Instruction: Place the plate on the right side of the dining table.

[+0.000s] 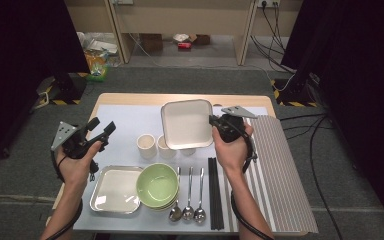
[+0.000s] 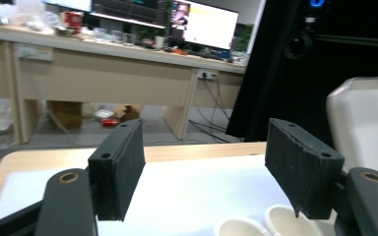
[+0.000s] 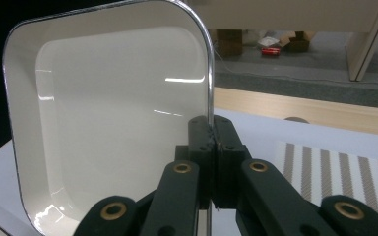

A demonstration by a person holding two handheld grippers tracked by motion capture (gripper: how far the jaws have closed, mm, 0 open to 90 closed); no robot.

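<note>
One thin rim is all the right gripper [image 1: 215, 121] pinches on the tray [image 1: 186, 124], held tilted above the cups [image 1: 146, 145]. Left gripper [image 1: 105, 131] hangs released, empty. If the tray pivots or slips, it likely strikes those cups below.

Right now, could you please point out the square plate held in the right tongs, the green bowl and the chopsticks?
square plate [image 1: 185, 124], high view, middle of its inner face.
green bowl [image 1: 157, 184], high view, inside bottom.
chopsticks [image 1: 214, 192], high view, mid-length.
</note>
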